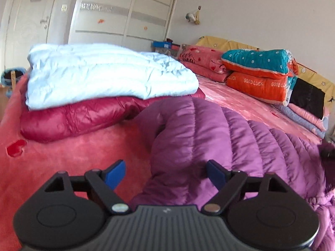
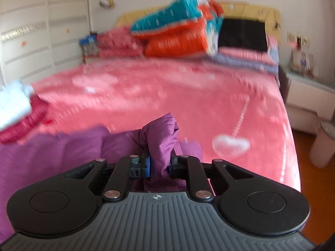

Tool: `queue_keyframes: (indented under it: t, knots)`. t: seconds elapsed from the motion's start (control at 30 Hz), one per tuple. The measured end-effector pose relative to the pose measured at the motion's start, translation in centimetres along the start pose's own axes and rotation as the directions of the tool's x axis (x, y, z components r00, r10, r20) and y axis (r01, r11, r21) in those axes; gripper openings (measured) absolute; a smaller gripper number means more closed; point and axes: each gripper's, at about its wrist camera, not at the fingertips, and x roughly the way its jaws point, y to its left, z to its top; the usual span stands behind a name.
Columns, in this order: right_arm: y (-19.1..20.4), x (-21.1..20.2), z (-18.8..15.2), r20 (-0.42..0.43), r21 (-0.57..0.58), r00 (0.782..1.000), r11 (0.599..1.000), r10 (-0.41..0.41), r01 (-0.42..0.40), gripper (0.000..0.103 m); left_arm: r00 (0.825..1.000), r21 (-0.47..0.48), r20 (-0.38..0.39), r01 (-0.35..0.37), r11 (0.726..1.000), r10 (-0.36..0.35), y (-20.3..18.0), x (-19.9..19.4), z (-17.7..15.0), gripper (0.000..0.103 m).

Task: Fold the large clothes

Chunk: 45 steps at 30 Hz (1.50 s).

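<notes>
A purple quilted down jacket (image 1: 219, 138) lies spread on the pink bed. My left gripper (image 1: 166, 174) is open, its blue pads apart, just above the jacket's left edge with a sleeve fold between them. My right gripper (image 2: 160, 166) is shut on a bunched fold of the purple jacket (image 2: 161, 140) and holds it raised above the bed; the rest of the jacket lies to its left. The right wrist view is motion-blurred.
A folded white down coat (image 1: 100, 73) lies on a folded crimson one (image 1: 69, 119) at the left. Stacked orange, teal and pink quilts (image 1: 257, 77) sit by the headboard. A pink bedspread (image 2: 167, 96) covers the bed; a nightstand (image 2: 309, 92) and bin stand right.
</notes>
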Motion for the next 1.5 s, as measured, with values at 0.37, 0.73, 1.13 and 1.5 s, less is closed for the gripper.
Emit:
queue_keyframes:
  t: [0.37,0.73,1.13,1.5]
  knots:
    - [-1.1,1.4,-1.4,0.005,-0.031,0.999,0.998,-0.054,0.054,0.083,0.974,0.107,0.151,0.156,0.982,-0.171,-2.7,-2.4,0.6,0.084]
    - [1.8,-3.1,-1.9,0.207,-0.14,0.975,0.988,0.087,-0.058,0.101,0.972,0.186,0.086,0.201,0.962,-0.22,-4.5,-0.1,-0.2,0.084]
    - [5.1,5.3,-3.5,-0.018,-0.225,0.993,0.967,0.117,-0.118,0.103,0.983,0.103,-0.036,0.182,0.978,-0.18,-3.5,3.9,-1.1,0.084]
    - [5.2,5.9,-4.4,0.006,-0.236,0.994,0.966,0.106,-0.102,0.103,0.989,0.127,-0.094,0.125,0.984,-0.113,-3.8,6.4,-3.1,0.086]
